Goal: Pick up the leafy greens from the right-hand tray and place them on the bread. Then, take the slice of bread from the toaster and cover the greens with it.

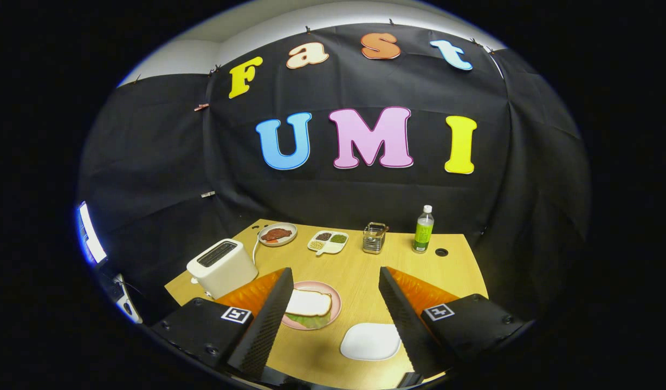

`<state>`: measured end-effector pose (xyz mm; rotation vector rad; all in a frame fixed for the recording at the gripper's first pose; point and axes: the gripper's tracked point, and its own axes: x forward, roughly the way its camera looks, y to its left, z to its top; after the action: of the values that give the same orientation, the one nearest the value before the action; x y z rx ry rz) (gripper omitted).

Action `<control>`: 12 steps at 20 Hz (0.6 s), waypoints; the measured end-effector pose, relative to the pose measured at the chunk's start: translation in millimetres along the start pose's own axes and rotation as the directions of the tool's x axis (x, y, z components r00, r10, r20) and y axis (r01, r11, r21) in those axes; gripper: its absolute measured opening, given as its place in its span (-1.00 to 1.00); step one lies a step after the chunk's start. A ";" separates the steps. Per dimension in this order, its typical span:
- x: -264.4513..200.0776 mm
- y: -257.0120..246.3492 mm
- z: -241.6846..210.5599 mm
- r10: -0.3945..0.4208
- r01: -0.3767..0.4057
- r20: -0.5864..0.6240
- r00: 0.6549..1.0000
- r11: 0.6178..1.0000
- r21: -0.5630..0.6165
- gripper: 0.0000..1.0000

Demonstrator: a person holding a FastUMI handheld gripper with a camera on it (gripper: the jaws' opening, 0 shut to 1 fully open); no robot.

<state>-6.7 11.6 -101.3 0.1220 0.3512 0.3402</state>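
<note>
The slice of bread [309, 302] lies on the pink plate [335, 303], with the leafy greens [311, 321] showing as a green edge beneath its near side. The plate sits on the counter [360, 276] just inside the left finger of the tongs [335, 276], which are spread wide and hold nothing. The white tray [370, 342] lies between the fingers, beside the right one. The toaster [222, 267] stands left of the plate. Beyond are a dish of red food [277, 234], a divided dish [328, 242], a glass jar [374, 238] and a green bottle [423, 229].
</note>
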 end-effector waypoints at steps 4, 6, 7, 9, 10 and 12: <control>-2.6 -7.8 -10.3 0.006 -0.006 -0.020 1.000 1.000 0.003 0.98; -3.4 -12.8 -14.7 0.002 -0.001 -0.028 1.000 1.000 0.015 0.98; -3.0 -13.4 -15.0 0.002 -0.001 -0.029 1.000 1.000 0.021 0.98; -3.6 -21.6 -17.4 -0.009 0.010 -0.033 0.999 1.000 0.025 0.98; -3.8 -24.5 -18.4 -0.017 0.018 -0.034 0.999 0.999 0.027 0.98; -3.7 -30.5 -15.4 -0.020 0.021 -0.035 0.999 0.999 0.037 0.98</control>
<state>-6.1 -17.3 -119.9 0.1490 0.3930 0.3156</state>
